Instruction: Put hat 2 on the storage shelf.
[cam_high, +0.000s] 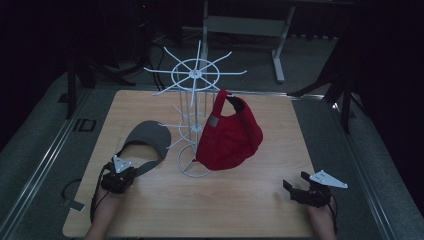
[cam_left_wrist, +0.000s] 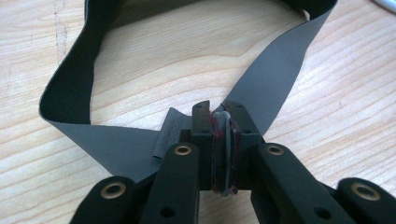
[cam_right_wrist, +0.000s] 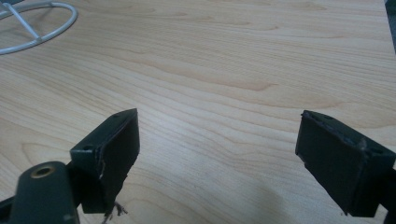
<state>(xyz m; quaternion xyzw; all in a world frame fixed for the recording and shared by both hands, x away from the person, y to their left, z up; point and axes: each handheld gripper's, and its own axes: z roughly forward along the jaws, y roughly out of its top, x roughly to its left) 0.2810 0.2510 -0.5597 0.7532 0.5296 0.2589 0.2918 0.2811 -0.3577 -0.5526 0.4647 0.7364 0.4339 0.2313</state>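
Note:
A grey visor (cam_high: 150, 136) lies flat on the wooden table, left of centre. In the left gripper view its grey strap (cam_left_wrist: 273, 81) loops away over the wood, and my left gripper (cam_left_wrist: 220, 114) is shut on the strap's near end, the band pinched between the pads. From above, the left gripper (cam_high: 127, 172) sits at the visor's near edge. A red cap (cam_high: 231, 135) hangs on the white wire rack (cam_high: 195, 75) at mid-table. My right gripper (cam_high: 296, 187) rests near the front right, open, with only bare wood between its jaws (cam_right_wrist: 224, 154).
The wooden table (cam_high: 225, 205) has free room across its front and right side. The rack's ring base (cam_right_wrist: 44, 30) lies far left of the right gripper. A dark floor, metal rails and table legs surround the table.

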